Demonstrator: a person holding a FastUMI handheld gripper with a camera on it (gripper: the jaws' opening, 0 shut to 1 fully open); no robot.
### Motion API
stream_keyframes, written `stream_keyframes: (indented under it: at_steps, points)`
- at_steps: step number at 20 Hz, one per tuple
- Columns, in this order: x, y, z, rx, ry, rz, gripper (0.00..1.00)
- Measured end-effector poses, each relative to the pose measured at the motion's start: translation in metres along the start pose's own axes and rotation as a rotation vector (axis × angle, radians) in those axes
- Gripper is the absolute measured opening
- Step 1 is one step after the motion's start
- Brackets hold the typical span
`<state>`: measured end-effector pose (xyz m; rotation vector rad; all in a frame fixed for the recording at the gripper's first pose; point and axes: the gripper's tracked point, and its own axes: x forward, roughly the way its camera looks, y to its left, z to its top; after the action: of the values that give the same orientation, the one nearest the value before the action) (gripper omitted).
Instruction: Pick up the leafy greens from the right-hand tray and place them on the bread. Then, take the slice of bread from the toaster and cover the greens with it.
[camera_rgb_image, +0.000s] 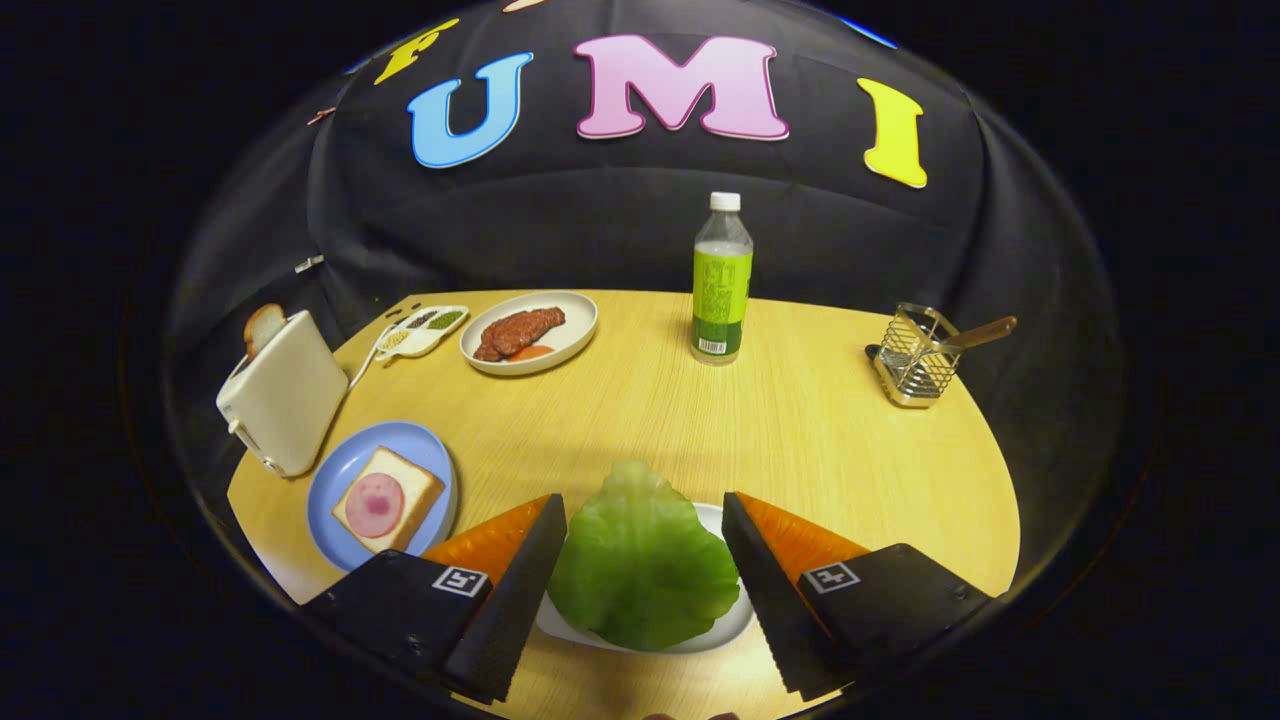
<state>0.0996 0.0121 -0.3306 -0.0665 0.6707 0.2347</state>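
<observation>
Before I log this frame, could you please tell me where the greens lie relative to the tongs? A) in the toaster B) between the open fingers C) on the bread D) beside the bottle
B: the greens lie on a white tray between the open tongs, neither finger touching them.

Light falls from above, brightest on the wooden table (800, 420) at centre and fading toward its rim. The bottle (722, 280) shows soft glare and a faint shadow. Fisheye distortion bends the table's edges; focus is sharp centrally, softer low in the frame.
</observation>
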Motion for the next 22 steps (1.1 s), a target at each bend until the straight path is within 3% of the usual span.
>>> stream_keyframes:
  at_steps: [7,14,16,17,19,22]
  points:
    - [0.040,-0.009,-0.048,0.005,0.130,0.001,0.98]
    - [0.043,-0.007,-0.051,-0.066,0.157,0.023,0.85]
    - [0.044,-0.005,-0.051,-0.085,0.157,0.029,0.54]
    - [0.043,0.000,-0.050,-0.087,0.156,0.059,0.53]
    - [0.046,0.000,-0.051,-0.090,0.159,0.045,0.24]
    - [0.044,0.003,-0.051,-0.099,0.167,0.079,0.09]
